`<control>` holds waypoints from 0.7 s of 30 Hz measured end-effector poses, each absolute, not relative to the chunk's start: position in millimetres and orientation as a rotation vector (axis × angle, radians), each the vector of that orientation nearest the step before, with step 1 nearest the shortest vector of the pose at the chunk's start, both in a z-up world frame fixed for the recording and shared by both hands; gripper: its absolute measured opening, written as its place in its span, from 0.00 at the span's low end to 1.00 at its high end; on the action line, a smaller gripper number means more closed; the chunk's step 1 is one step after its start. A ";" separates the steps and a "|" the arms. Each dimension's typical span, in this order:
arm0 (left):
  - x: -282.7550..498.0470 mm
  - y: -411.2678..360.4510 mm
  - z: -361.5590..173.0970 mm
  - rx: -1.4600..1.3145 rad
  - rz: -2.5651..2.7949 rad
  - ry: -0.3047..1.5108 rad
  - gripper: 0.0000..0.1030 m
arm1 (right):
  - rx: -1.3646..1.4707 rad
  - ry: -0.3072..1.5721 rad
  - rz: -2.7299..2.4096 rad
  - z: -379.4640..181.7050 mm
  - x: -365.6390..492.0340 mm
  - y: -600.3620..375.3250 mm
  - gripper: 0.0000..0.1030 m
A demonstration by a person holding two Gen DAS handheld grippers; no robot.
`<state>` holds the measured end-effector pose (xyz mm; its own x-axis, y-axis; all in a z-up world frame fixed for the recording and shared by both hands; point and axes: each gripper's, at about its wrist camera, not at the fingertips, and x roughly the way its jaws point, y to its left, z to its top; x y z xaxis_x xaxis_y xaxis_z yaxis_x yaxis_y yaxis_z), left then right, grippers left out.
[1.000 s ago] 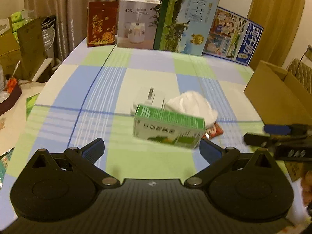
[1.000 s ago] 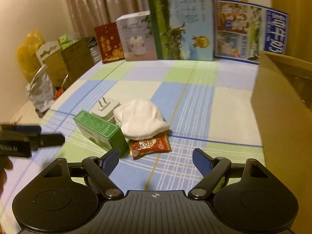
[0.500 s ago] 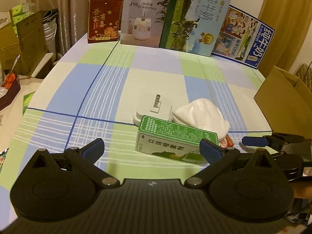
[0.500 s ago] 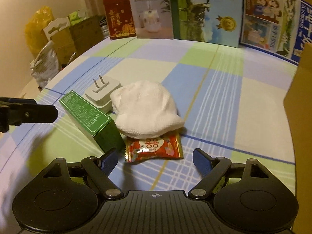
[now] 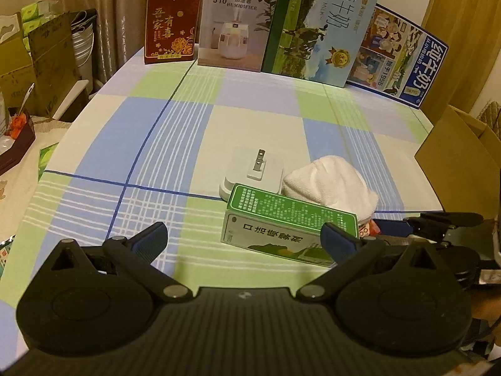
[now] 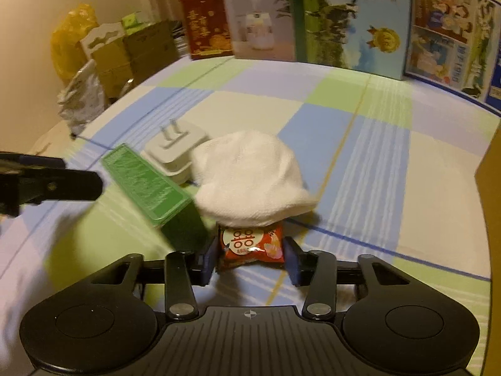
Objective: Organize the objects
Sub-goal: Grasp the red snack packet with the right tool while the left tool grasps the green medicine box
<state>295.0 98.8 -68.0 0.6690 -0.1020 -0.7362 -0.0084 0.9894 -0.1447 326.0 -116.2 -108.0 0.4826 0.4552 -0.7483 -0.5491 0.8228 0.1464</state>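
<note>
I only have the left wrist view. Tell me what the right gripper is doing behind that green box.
Observer: The right gripper is closing around a red snack packet.
Operator: Say what lies on the packet.
Observer: The white cloth overlaps its far edge.
Operator: Report the packet's position against the green box.
Observer: It lies just right of the box's near end, on the tablecloth.

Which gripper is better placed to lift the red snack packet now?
Right gripper: its jaws are closing with the red snack packet between them. Left gripper is open, facing the green box.
</note>
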 end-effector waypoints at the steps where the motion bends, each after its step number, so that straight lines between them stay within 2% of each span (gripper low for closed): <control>1: 294.7 99.3 -67.9 -0.142 -0.052 0.837 0.99 | -0.125 0.877 0.644 -107.2 321.8 -113.4 0.39; 7: 296.0 96.4 -69.3 -0.148 -0.068 0.848 0.99 | -0.170 0.897 0.820 -102.7 294.9 -93.9 0.39; 13: 301.2 83.8 -74.6 -0.089 -0.075 0.863 0.98 | -0.182 0.896 0.654 -103.6 301.0 -112.4 0.39; 16: 303.7 75.2 -77.5 -0.039 -0.091 0.884 0.83 | -0.160 0.906 0.629 -107.7 304.7 -127.4 0.42; 17: 304.6 72.4 -79.0 -0.012 -0.091 0.900 0.74 | -0.154 0.907 0.628 -108.4 305.2 -131.5 0.46; 19: 305.3 71.9 -81.4 0.012 -0.083 0.910 0.66 | -0.156 0.908 0.623 -109.2 305.6 -138.9 0.63; 21: 305.6 74.4 -82.0 -0.001 -0.089 0.914 0.49 | -0.172 0.903 0.609 -111.8 306.0 -142.6 0.66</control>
<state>305.6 74.4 -82.0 0.6074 -0.0771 -0.7906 0.0767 0.9963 -0.0383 306.0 -142.6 -111.8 0.4644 0.4232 -0.7780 -0.5632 0.8191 0.1094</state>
